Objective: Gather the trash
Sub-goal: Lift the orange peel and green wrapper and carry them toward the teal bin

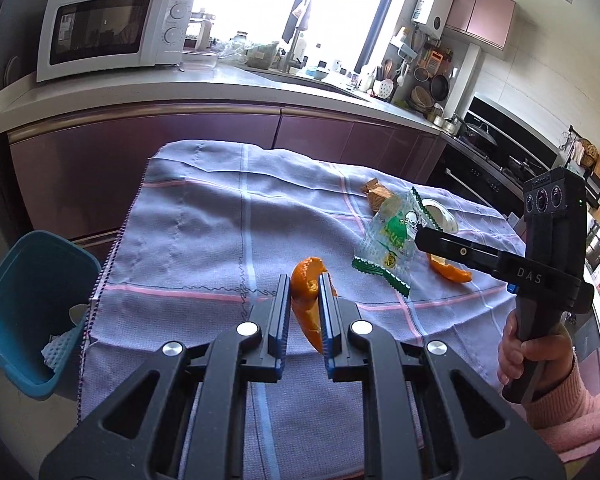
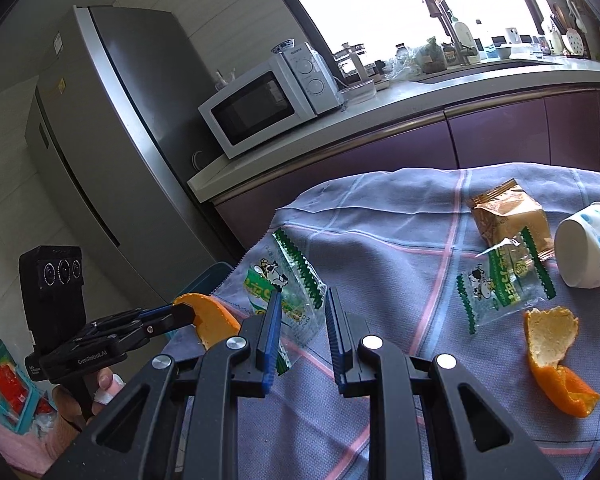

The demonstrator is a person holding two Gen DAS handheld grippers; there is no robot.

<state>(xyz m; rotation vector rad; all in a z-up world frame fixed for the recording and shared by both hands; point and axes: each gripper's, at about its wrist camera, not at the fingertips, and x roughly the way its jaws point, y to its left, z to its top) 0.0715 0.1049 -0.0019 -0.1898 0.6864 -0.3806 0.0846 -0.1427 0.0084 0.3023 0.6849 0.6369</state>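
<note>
Pinching a curved, waxy orange peel (image 1: 306, 300) between ribbed blue pads, your left fingers (image 1: 305, 312) hold it upright above the bench edge. Your right fingers (image 2: 302, 322) clamp a crinkled clear wrapper (image 2: 288, 284) with green zigzag seams, lifted off the cloth. Beyond them, on the woven checked tablecloth (image 2: 400, 260), lie a second clear wrapper (image 2: 500, 288), a tan foil packet (image 2: 508, 216), a pithy peel (image 2: 556, 364) and a tipped spotted cup (image 2: 588, 248). A teal plastic bin (image 1: 28, 304) stands beside the bench's left edge.
</note>
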